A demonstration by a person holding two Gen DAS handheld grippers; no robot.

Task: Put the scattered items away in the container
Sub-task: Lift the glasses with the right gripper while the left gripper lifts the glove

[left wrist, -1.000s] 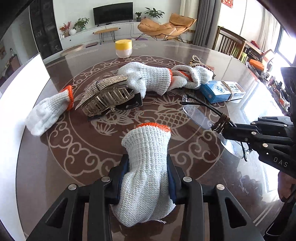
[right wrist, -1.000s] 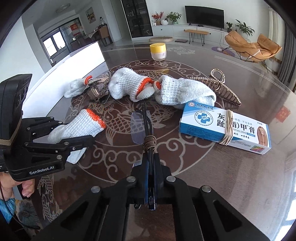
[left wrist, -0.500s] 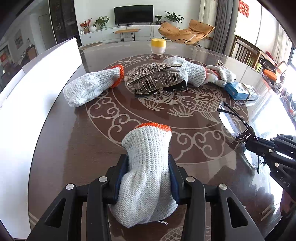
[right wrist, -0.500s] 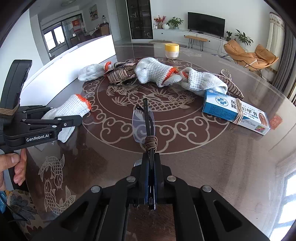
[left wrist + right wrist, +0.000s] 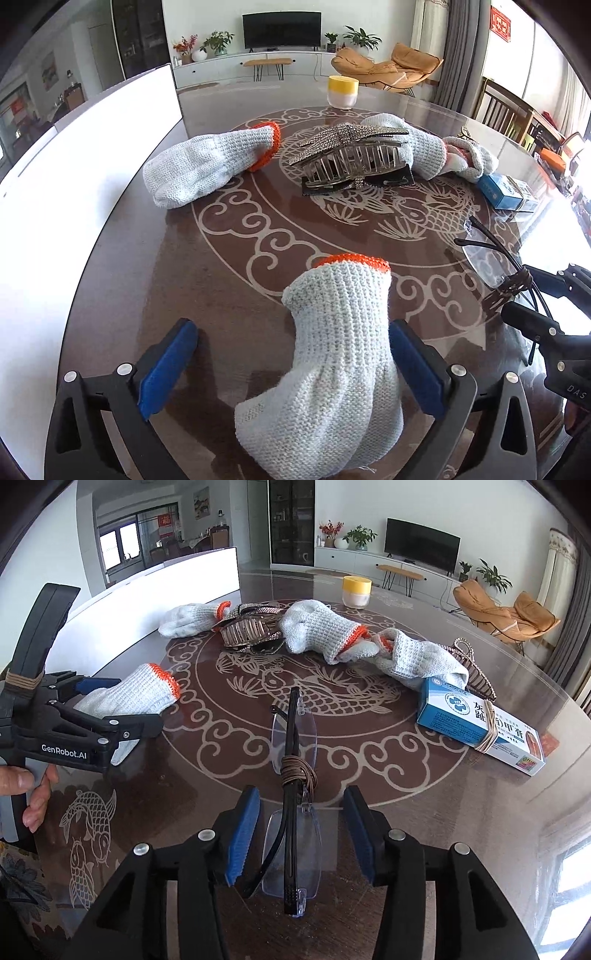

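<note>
My left gripper [image 5: 291, 367] is open, its blue pads apart on either side of a white knit glove with an orange cuff [image 5: 332, 354] that lies on the table. My right gripper [image 5: 301, 830] is open around folded rimless glasses [image 5: 293, 775] tied with a brown band, which lie on the table. The left gripper [image 5: 122, 716] also shows in the right wrist view with the same glove [image 5: 129, 699]. Another glove [image 5: 207, 164] and a rhinestone hair claw [image 5: 351, 157] lie further off. The white container [image 5: 74, 177] stands along the table's left edge.
Two more gloves [image 5: 321, 633] [image 5: 417, 657] lie mid-table, with a blue-and-white medicine box [image 5: 480, 725] and a second hair claw [image 5: 476, 672] to the right. A yellow-lidded jar [image 5: 356, 590] stands at the far side. The brown patterned round table [image 5: 406, 805] carries them all.
Both grippers have opened and let go: the glove and the glasses now lie on the table between the spread pads. Both grippers also moved back toward the near left of the table.
</note>
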